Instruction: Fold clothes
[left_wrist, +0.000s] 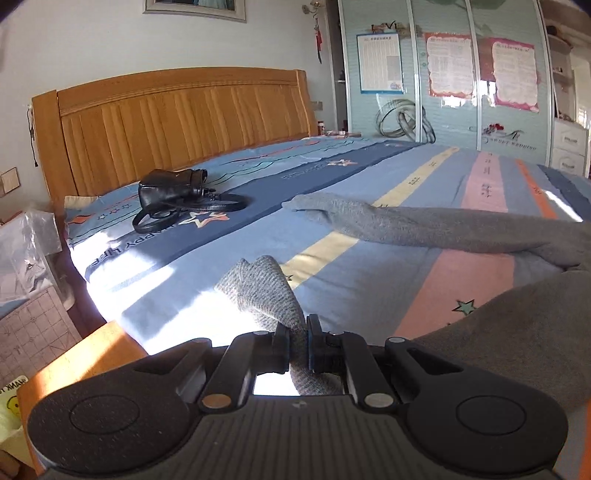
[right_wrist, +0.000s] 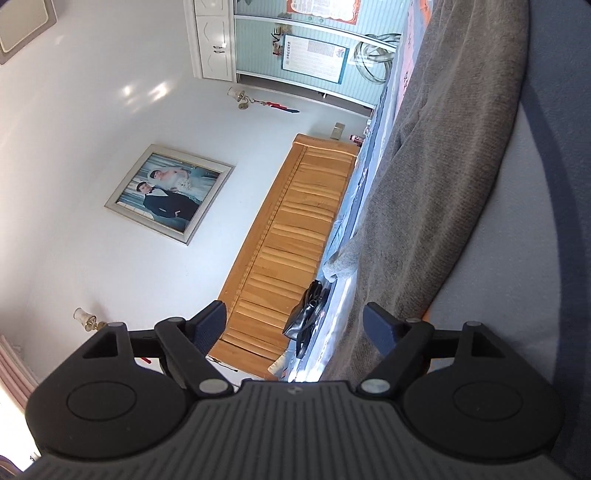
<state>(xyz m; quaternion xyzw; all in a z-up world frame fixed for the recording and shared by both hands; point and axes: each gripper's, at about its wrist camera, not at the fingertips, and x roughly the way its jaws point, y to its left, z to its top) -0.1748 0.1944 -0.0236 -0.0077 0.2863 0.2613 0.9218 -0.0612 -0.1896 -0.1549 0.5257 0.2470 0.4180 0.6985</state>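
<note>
Grey knit sweater (left_wrist: 461, 225) spread on bed, sleeve end bunched, lifted

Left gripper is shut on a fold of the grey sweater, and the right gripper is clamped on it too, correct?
Not quite. The left gripper is shut on the grey sweater, but the right gripper stands open with nothing between its pads, as the right wrist view shows.

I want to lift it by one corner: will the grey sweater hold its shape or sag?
Probably sag. The fold of grey sweater pinched in the left gripper droops in soft creases, so it looks floppy. Its sleeve lies limp across the bed. The knit looks thick, so perhaps fairly heavy.
</note>
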